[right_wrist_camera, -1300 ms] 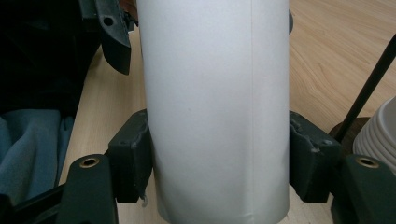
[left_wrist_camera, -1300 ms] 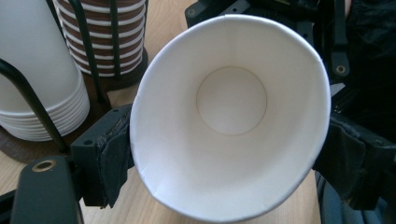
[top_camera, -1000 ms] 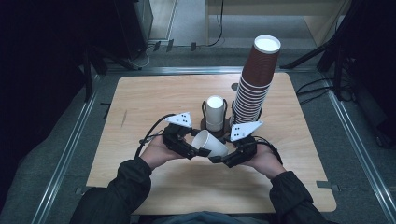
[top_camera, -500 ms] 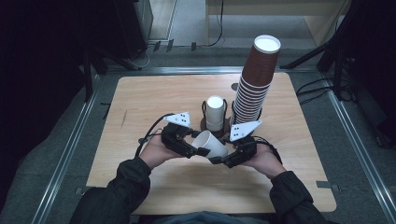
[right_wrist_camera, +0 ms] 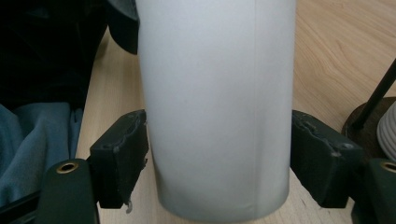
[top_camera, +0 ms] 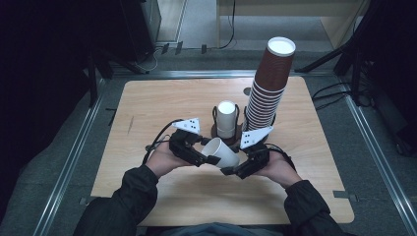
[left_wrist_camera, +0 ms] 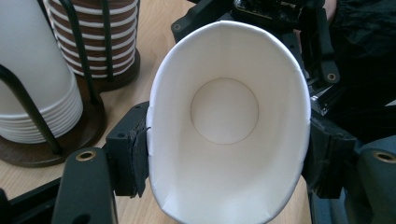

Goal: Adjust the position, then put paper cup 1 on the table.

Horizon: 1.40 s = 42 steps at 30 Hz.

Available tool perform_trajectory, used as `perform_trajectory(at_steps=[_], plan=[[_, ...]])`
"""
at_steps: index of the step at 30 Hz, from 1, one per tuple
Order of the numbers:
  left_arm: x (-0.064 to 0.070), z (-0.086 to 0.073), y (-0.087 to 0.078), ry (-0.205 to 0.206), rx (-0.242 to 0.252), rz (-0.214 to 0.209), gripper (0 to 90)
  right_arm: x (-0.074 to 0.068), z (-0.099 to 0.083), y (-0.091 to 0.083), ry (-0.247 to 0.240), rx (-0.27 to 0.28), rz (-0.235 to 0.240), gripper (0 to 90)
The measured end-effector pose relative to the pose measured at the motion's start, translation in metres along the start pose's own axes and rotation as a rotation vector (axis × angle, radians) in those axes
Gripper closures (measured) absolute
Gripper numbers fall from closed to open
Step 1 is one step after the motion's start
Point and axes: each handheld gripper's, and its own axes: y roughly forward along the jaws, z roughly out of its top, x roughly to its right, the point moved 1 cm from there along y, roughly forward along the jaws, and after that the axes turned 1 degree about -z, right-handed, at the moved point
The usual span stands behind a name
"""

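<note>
A single white paper cup [top_camera: 222,152] lies on its side just above the wooden table [top_camera: 147,108], held between both grippers. My left gripper [top_camera: 212,159] is shut on its rim end. In the left gripper view the cup [left_wrist_camera: 224,116] faces me mouth first, squeezed into an oval between the pads [left_wrist_camera: 133,161] of that gripper [left_wrist_camera: 229,158]. My right gripper [top_camera: 229,171] comes in from the right and is shut on the cup's body. In the right gripper view the cup's wall [right_wrist_camera: 217,107] stands between the pads [right_wrist_camera: 122,156] of my right gripper [right_wrist_camera: 222,158], touching both.
Just behind the grippers a black wire holder on a dark round base holds a short stack of white cups [top_camera: 226,118]. A tall stack of brown cups [top_camera: 268,88] rises to its right. Bare table lies to the left and along the front edge.
</note>
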Motion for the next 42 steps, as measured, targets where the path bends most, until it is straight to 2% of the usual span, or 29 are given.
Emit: perform_trajectory(at_steps=[10,16,21,26,30,34,36,38,42], plan=[[-0.002,0.0,-0.006,0.003,-0.011,0.027,29.4,0.0,-0.006,0.002,0.003,-0.085,-0.001,23.8],[-0.003,-0.001,-0.01,0.014,-0.043,0.059,29.3,0.001,-0.007,0.0,-0.009,-0.088,-0.019,22.6],[-0.004,-0.002,-0.01,0.03,-0.088,0.094,29.1,0.002,-0.008,-0.003,0.025,-0.079,-0.042,20.3],[-0.005,-0.004,-0.008,0.041,-0.137,0.118,28.9,0.001,-0.009,-0.008,0.045,-0.07,-0.076,19.2],[-0.005,-0.005,-0.007,0.041,-0.148,0.125,28.8,0.002,-0.011,-0.011,0.044,-0.075,-0.101,19.2],[-0.008,-0.006,-0.008,0.032,-0.163,0.136,28.6,0.003,-0.012,-0.014,0.052,-0.054,-0.136,18.1],[-0.009,-0.007,-0.01,0.025,-0.17,0.142,28.6,0.003,-0.012,-0.014,0.086,-0.043,-0.173,18.0],[-0.012,-0.008,-0.012,0.015,-0.172,0.158,28.5,0.004,-0.012,-0.015,0.109,-0.043,-0.199,17.9],[-0.017,-0.012,-0.019,-0.002,-0.184,0.197,28.4,0.007,-0.013,-0.017,0.116,-0.048,-0.224,17.9]])
